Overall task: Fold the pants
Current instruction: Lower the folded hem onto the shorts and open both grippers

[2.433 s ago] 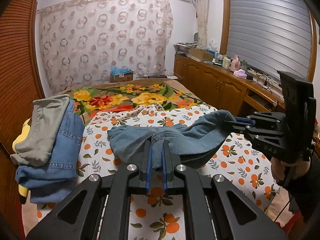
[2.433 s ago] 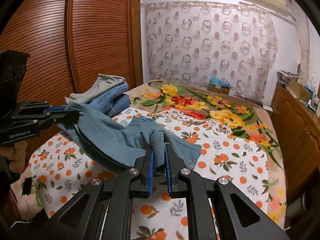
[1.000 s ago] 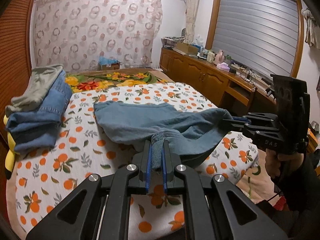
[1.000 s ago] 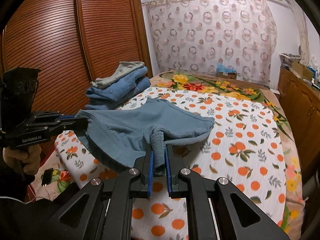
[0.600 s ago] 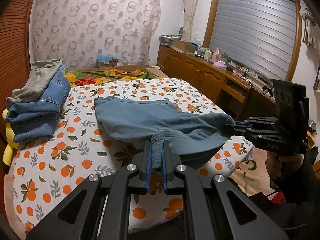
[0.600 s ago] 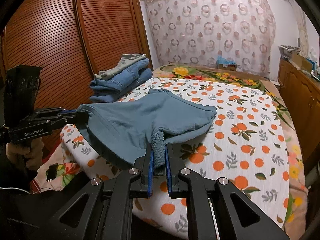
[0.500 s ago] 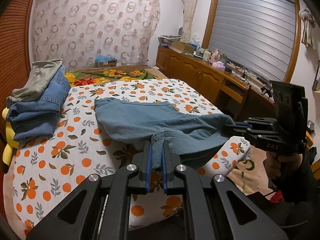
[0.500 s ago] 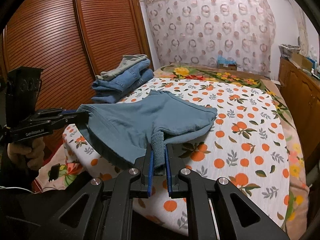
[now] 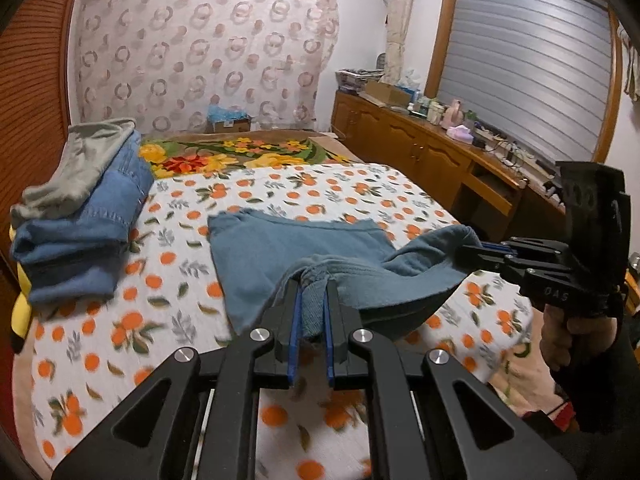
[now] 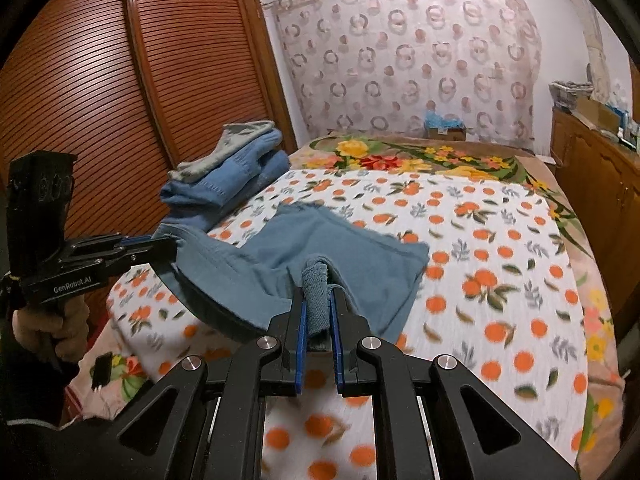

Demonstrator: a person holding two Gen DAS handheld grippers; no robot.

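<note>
Blue-grey pants (image 9: 288, 248) lie partly spread on the orange-print bed sheet (image 9: 100, 320), their near edge lifted off it. My left gripper (image 9: 311, 292) is shut on a bunched corner of that edge. In the right wrist view the same pants (image 10: 328, 248) stretch from my right gripper (image 10: 318, 284), shut on the other bunched corner, to the left gripper (image 10: 160, 246) at the left. The right gripper (image 9: 464, 246) shows at the right of the left wrist view, with cloth pinched in its tips.
A stack of folded jeans with a grey garment on top (image 9: 80, 208) sits on the bed's left side by the wooden wardrobe doors (image 10: 120, 100). A wooden cabinet with clutter (image 9: 440, 152) runs along the right. A cardboard box (image 9: 228, 122) stands beyond the bed's far end.
Both grippers have carried the held edge forward over the bed again after pulling back toward its foot. The far part of the pants now lies flatter on the sheet.
</note>
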